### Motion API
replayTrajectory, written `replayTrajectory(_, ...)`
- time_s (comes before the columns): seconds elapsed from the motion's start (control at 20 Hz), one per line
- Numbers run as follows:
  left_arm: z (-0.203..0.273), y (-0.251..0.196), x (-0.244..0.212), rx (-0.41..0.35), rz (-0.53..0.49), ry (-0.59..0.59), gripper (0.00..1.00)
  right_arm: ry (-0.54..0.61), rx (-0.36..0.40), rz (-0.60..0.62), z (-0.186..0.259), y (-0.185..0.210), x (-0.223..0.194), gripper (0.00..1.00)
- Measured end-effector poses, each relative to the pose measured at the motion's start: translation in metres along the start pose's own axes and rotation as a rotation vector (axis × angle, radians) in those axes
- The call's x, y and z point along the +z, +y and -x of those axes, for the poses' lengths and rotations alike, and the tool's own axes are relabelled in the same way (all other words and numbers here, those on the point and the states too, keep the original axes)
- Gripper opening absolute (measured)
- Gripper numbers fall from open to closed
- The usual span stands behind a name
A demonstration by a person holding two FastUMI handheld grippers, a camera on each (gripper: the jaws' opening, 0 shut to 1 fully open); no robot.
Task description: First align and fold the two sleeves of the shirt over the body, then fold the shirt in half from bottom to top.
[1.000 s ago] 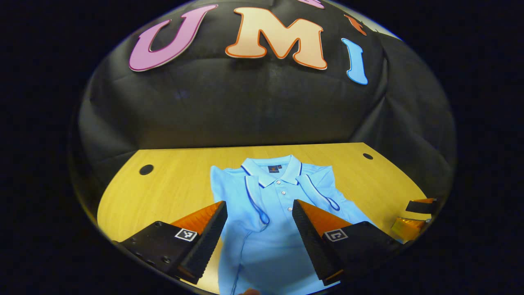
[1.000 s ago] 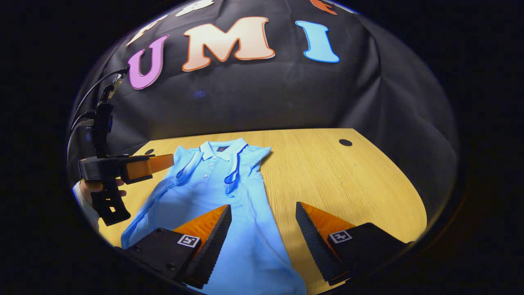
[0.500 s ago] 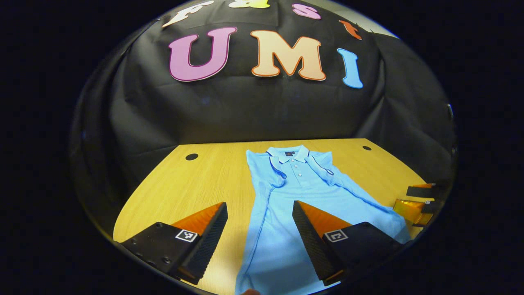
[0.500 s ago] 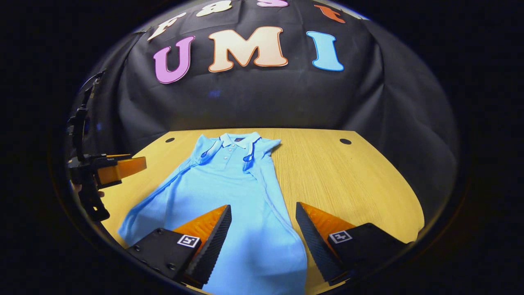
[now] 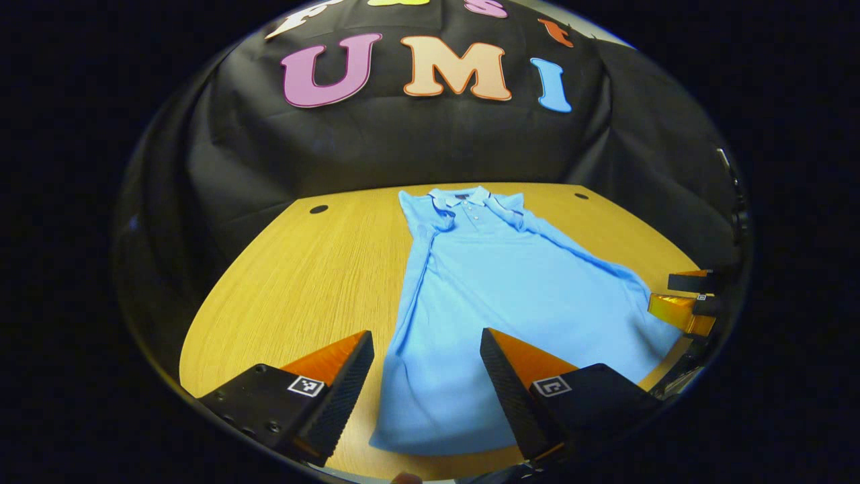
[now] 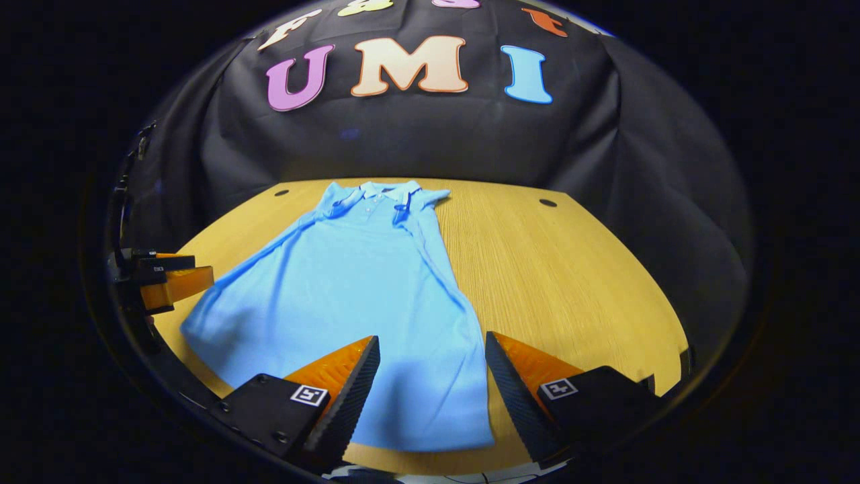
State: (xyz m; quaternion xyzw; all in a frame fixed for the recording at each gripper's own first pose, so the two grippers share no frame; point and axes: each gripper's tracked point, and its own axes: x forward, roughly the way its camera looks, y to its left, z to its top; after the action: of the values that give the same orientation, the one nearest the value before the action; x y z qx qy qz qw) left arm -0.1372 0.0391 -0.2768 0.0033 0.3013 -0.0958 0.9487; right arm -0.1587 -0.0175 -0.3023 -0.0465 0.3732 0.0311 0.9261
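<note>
A light blue polo shirt lies flat on the wooden table, collar at the far end, both short sleeves folded in over the chest. Its hem lies near the table's front edge. My left gripper hovers open over the hem's left corner, nothing between its fingers. In the right gripper view the same shirt stretches away from me, and my right gripper stands open above the hem's right corner. The left gripper shows at the far left there; the right gripper shows at the right edge of the left gripper view.
The table carries two dark cable holes near its far corners. Black cloth walls close in behind and at both sides. Bare wood lies left of the shirt and right of it.
Both grippers have drawn back from the collar area toward the table's front edge, so the whole shirt and its hem have come into view. Both stayed open; the shirt has not moved.
</note>
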Motion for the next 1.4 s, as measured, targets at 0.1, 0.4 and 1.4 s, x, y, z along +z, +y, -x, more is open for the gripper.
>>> replayTrajectory(0.1, 0.006, -0.006, -0.02, -0.001, 0.0, 0.03, 0.96, 0.013, -0.006, 0.007, 0.005, -0.003, -0.012, 0.98)
replayTrajectory(0.4, 0.016, -0.009, -0.071, 0.037, -0.002, 0.124, 0.98, 0.062, -0.048, 0.037, 0.006, -0.013, -0.044, 0.96)
replayTrajectory(1.4, 0.015, -0.037, 0.002, -0.024, 0.173, 0.068, 0.0, 0.006, 0.2, -0.133, 0.004, 0.041, 0.044, 0.02)
